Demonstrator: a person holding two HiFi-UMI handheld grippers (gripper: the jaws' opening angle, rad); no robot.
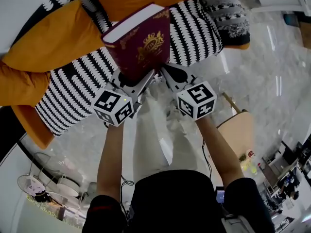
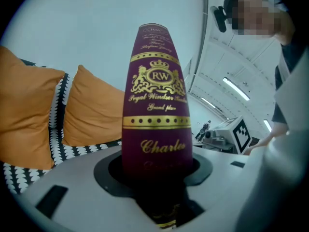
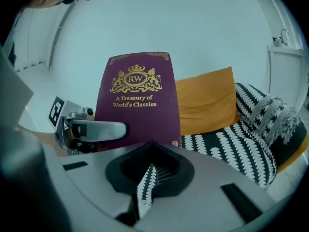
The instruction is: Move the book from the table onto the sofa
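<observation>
A maroon book (image 1: 141,42) with gold crest and lettering hangs over the black-and-white patterned sofa (image 1: 80,84). My left gripper (image 1: 138,79) is shut on its lower edge. In the left gripper view the spine (image 2: 157,110) rises upright out of the jaws of that left gripper (image 2: 157,178). My right gripper (image 1: 167,74) is shut and holds nothing, its tip just beside the book's lower right corner. In the right gripper view the front cover (image 3: 137,100) stands ahead and slightly left of the right gripper (image 3: 149,166), with the left gripper (image 3: 91,129) clamped at the cover's left.
Orange cushions (image 1: 53,38) lean on the sofa back, and one shows behind the book (image 3: 205,100). A grey fringed throw (image 1: 228,11) lies on the sofa's right end. Marble floor (image 1: 267,72) and a round wooden table (image 1: 240,130) are at the right.
</observation>
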